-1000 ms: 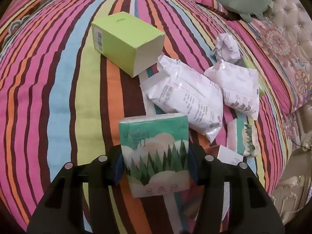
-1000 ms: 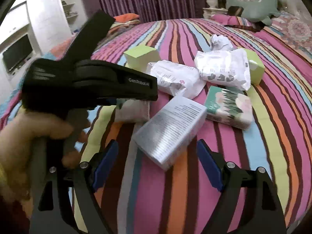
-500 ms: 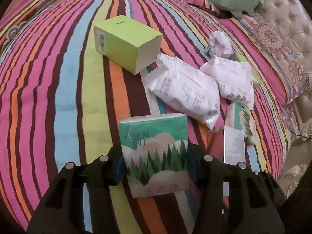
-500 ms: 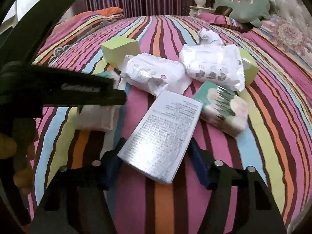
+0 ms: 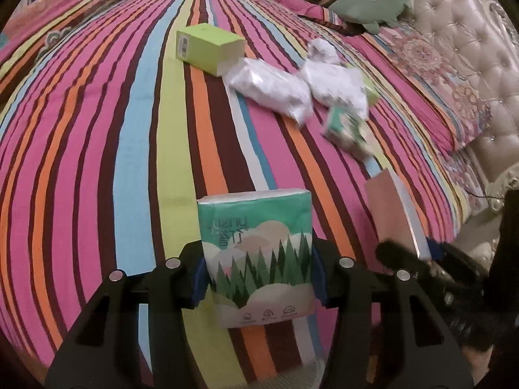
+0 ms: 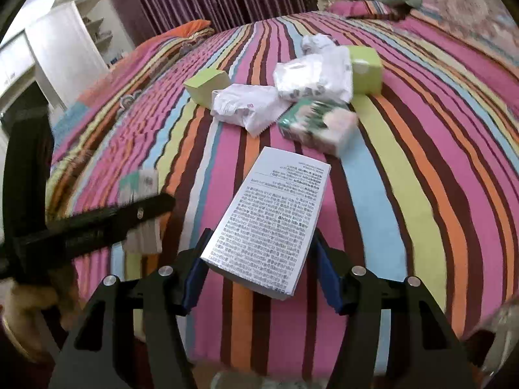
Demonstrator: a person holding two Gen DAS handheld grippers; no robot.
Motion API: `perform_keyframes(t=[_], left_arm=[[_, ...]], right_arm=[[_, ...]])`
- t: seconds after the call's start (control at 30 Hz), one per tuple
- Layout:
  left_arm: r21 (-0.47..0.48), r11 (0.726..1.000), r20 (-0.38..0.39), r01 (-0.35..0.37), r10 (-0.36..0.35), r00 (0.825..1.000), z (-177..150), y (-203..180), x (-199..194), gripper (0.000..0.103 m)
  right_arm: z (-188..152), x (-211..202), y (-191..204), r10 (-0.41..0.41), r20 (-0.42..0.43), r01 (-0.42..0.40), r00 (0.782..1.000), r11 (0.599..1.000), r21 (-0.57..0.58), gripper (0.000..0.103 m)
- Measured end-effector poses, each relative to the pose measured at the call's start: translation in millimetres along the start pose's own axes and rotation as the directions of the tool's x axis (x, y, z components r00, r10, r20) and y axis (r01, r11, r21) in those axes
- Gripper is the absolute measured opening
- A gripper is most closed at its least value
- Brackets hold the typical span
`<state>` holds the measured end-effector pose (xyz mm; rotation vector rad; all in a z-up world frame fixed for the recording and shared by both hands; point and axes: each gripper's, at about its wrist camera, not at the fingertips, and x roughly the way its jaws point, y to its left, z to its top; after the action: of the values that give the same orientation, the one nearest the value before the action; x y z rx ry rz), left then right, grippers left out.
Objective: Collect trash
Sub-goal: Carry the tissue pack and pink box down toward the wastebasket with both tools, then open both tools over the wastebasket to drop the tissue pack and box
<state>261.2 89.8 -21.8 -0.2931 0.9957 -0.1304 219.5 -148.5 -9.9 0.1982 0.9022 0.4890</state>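
- The left gripper (image 5: 258, 278) has its blue pads pinching the sides of a green-and-white soft tissue pack printed with dark fir trees (image 5: 258, 253), held upright and clear of the striped multicoloured bedspread (image 5: 97, 162); a side grip on the pack's lower half suits so soft a thing and leaves its top free to drop into a bin.
- The right gripper (image 6: 261, 280) has just been closing its jaws, and its blue pads now press the long edges of a flat silver-white cardboard box covered in small print (image 6: 275, 223); the box tilts up and away from the gripper, its far end toward the litter heap.
- That heap sits further up the bedspread: a lime-green cardboard box (image 6: 207, 86) at the heap's left edge, two crinkled white plastic wrappers (image 6: 249, 108), a crumpled white paper ball (image 6: 316, 42) behind them, a second lime-green box (image 6: 365, 68) at the heap's right edge, and another green tissue pack (image 6: 319, 123) on the near side.
- Both held pieces are well apart from the heap, so both hands look loaded for a trip to the bin, which no view shows.
- A green plush toy (image 5: 366, 6) lies beyond the heap by the tufted headboard; probably not trash.
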Motion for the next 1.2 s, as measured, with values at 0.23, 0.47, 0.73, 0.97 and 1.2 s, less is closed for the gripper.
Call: perform_keyframes(t=[0.23,0.47,0.73,0.97,1.2], left_arm=[[0.028,0.999,-0.019,0.020,-0.019,1.000,-63.3,-23.8,-34.2,0.049],[0.078,0.996,-0.065,0.048,-0.042,0.997,-127.9,-44.2,-56.4,0.049],[0.078,0.995,-0.168,0.055,-0.041,0.985,-189.6,-47.2,-51.7,0.049],[0.090,0.996,-0.224,0.018,0.003,0.975,-214.2,-51.0,-36.2,0.049],[0.060,0.998,-0.308,-0.004,0.022,0.951,-236.4,-49.5,-22.5,0.049]], right_arm=[[-33.7,-36.9,-8.1,0.034,-0.015,-0.034,0.999,0.999,0.025,0.057],[-76.0,-66.7,-11.2,0.059,-0.065,-0.057,0.996,0.998,0.036,0.057],[-115.6,-74.3,-7.4,0.045,-0.138,-0.040,0.989,0.999,0.035,0.056],[-148.9,-61.4,-13.0,0.067,-0.246,-0.042,0.967,0.994,0.105,0.056],[-171.8,-52.7,-26.7,0.079,-0.328,-0.023,0.941,0.985,0.169,0.056]])
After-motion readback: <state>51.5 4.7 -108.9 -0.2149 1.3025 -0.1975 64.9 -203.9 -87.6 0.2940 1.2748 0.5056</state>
